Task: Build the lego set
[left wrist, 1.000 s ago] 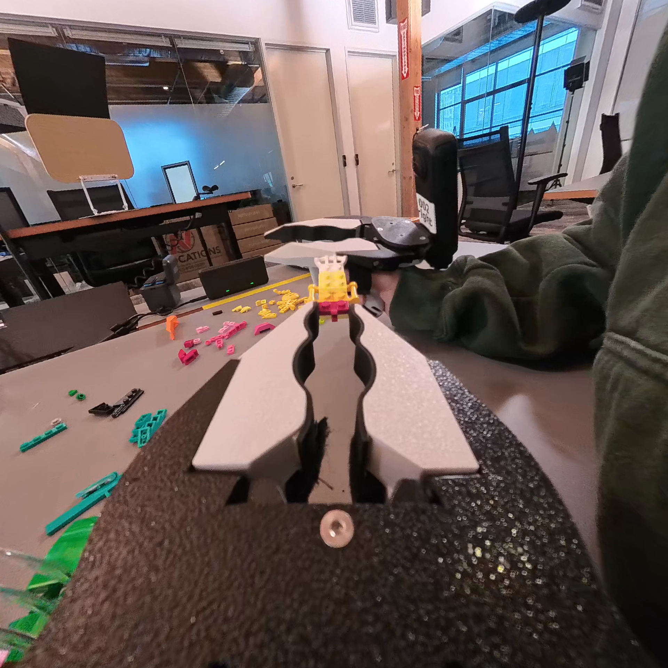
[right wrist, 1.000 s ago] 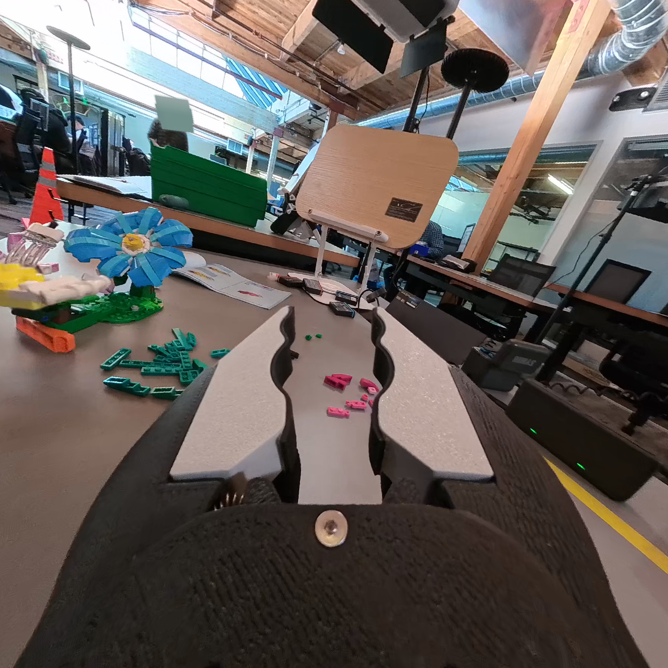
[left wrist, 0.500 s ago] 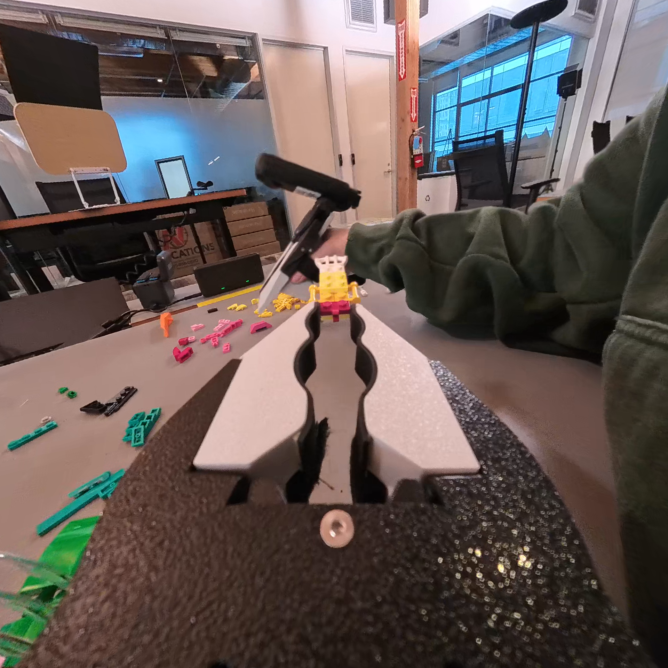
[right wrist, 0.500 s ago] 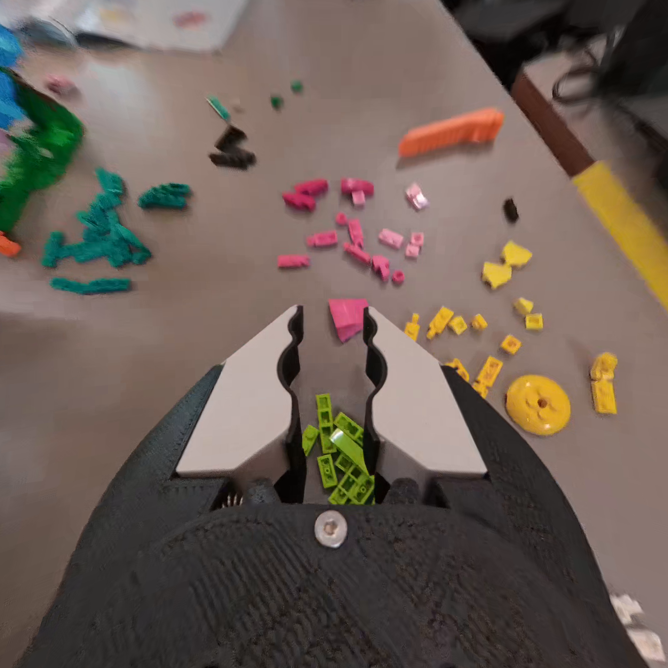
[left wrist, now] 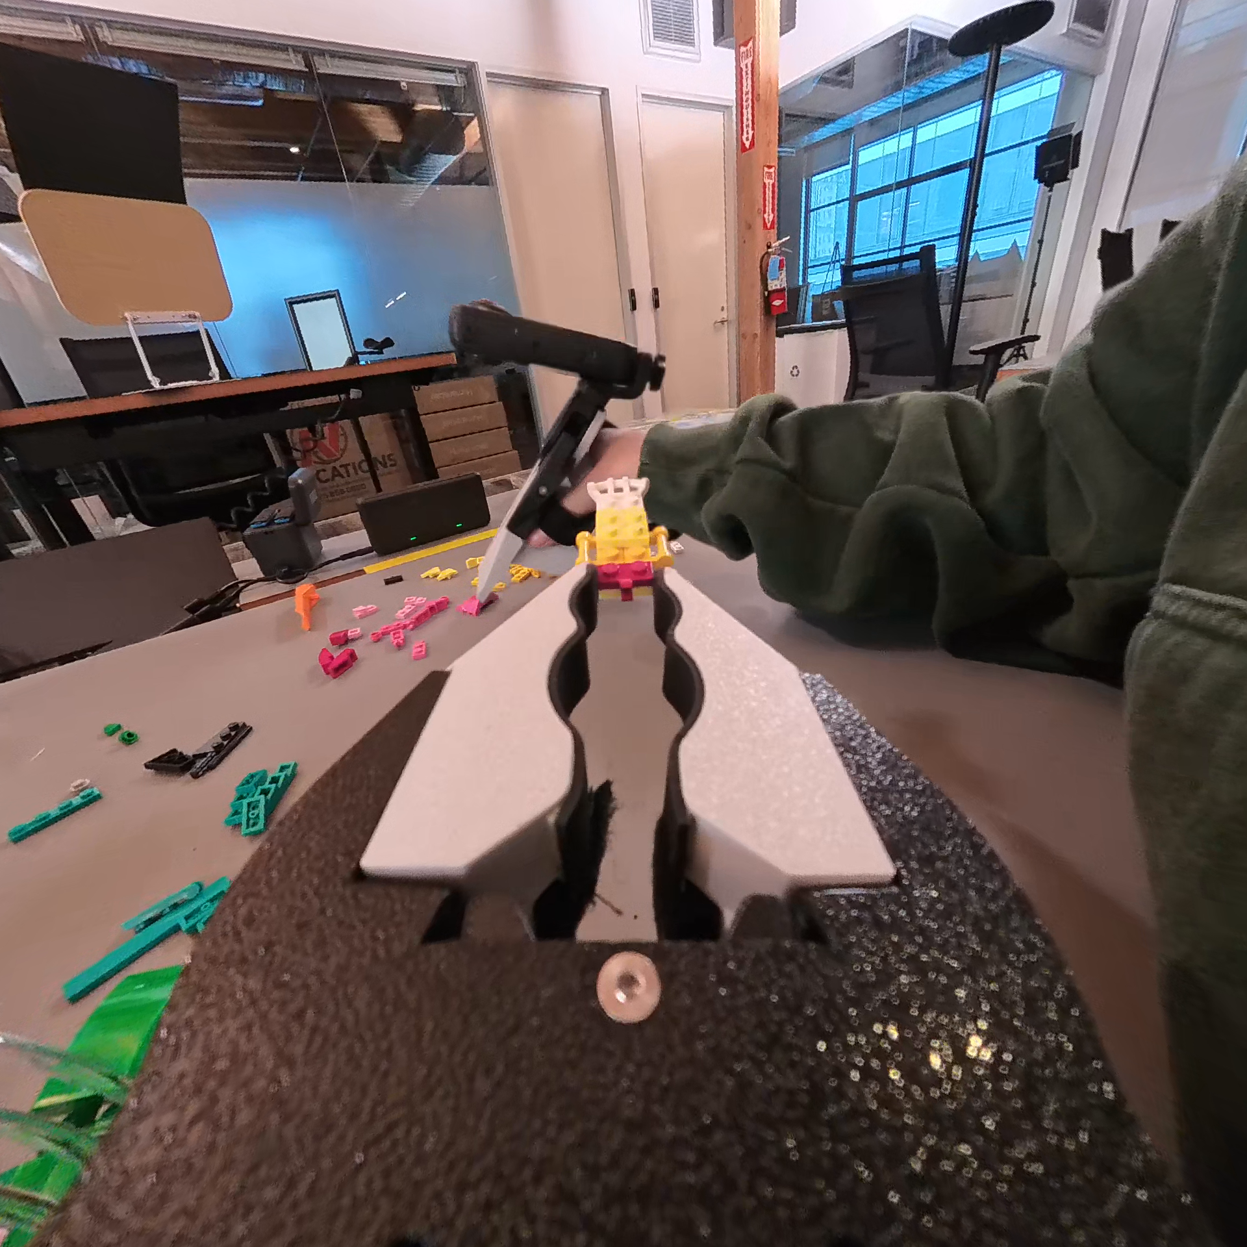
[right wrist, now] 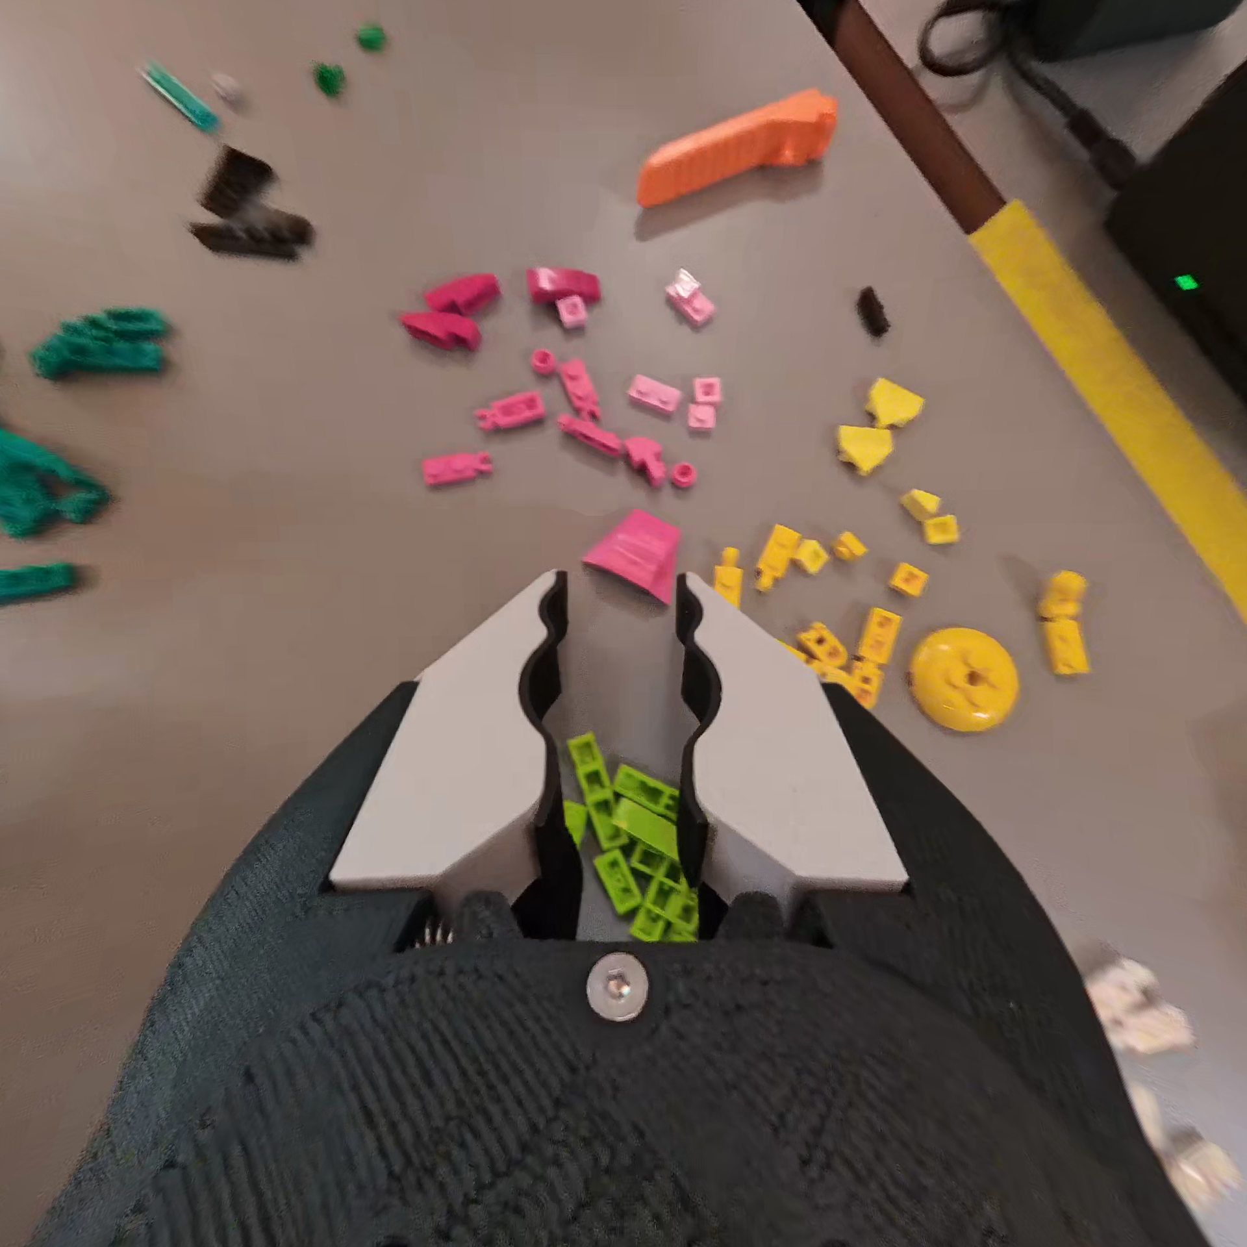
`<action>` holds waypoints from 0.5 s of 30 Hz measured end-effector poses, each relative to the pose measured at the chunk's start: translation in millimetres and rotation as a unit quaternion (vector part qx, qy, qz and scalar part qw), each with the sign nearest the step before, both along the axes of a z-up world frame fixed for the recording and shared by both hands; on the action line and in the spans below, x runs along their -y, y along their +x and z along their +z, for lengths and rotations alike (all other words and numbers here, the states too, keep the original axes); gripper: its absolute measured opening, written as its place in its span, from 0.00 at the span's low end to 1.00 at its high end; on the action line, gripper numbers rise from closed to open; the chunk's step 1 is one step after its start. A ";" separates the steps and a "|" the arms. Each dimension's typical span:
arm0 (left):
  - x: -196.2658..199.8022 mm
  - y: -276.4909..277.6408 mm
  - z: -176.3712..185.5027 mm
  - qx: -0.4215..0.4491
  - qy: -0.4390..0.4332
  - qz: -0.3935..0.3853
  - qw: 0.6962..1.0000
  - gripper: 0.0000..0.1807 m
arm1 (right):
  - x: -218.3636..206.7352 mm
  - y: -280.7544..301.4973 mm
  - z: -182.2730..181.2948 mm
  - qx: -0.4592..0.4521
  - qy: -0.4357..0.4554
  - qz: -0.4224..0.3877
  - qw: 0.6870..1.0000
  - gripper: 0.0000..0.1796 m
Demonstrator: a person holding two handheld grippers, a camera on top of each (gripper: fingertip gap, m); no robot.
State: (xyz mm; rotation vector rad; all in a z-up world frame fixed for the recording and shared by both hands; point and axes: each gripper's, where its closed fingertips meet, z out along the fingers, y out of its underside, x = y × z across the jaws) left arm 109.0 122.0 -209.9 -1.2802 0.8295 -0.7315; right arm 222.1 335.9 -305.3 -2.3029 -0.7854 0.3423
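In the right wrist view, lime green pieces are seen lying on the grey table beneath the right hand-held gripper, whose fingers are held apart with nothing between them. Just past the fingertips a magenta sloped piece is found on the table, close to the tips but not gripped. To its right, small yellow pieces and a yellow round disc are scattered; farther on, small pink pieces are spread, and beyond them an orange brick separator lies near the table edge. Teal pieces are blurred at the left.

In the left wrist view, the left hand-held gripper is clamped at its tips on a small yellow, magenta and white assembly, held upright above the table. Beyond it, the right hand-held gripper is pointed down at the magenta sloped piece, held by a person in a green sleeve.
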 end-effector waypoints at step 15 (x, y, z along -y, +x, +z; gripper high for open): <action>0.1 0.2 -0.3 -0.001 0.001 -0.001 1.000 0.08 | 31.1 -39.4 15.8 -0.110 -0.048 0.159 0.980 0.20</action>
